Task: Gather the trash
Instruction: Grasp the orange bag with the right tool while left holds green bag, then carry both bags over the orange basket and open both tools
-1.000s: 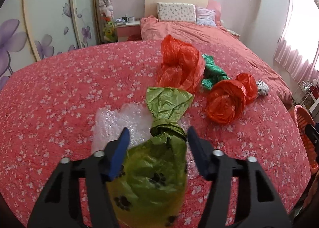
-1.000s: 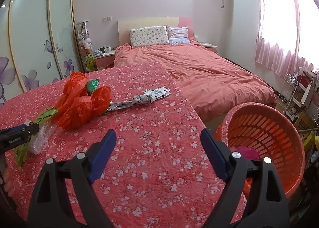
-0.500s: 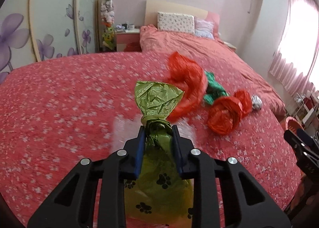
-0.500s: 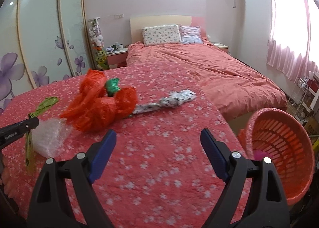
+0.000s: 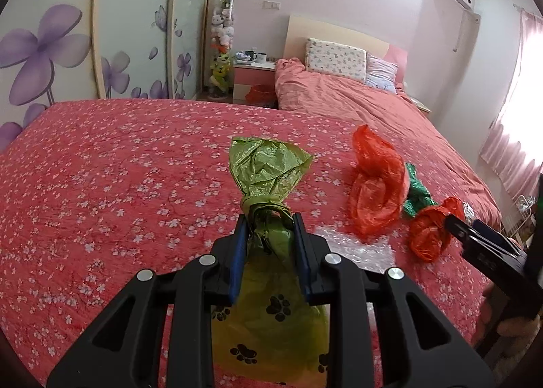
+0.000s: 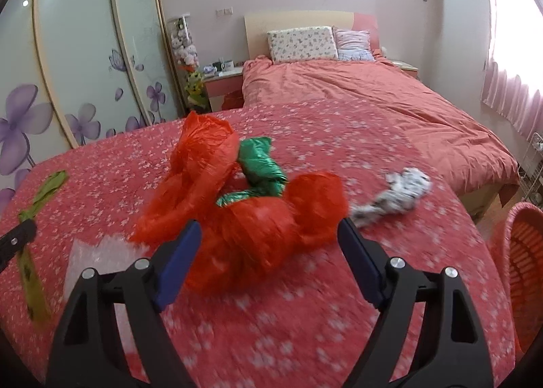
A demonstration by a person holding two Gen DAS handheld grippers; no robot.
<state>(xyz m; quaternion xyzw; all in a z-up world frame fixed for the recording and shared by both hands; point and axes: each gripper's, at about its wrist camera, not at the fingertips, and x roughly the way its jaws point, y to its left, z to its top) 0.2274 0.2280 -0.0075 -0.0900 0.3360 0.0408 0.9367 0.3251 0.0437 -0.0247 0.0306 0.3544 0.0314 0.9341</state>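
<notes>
While a pink bedroom with a bed [image 5: 356,99] lies beyond the flowered red bench [image 5: 118,167], my left tool [image 5: 268,228] pinches the green bag [image 5: 268,286] just under its knot, lifted over bubble wrap [image 5: 353,248]. From the right wrist, my right tool [image 6: 268,245] stands spread around a red bag [image 6: 258,232] on that bench, with an orange basket [image 6: 522,269] at the right edge.

right claw [image 6: 268,245] spread, red bag [image 6: 258,235] between
</notes>
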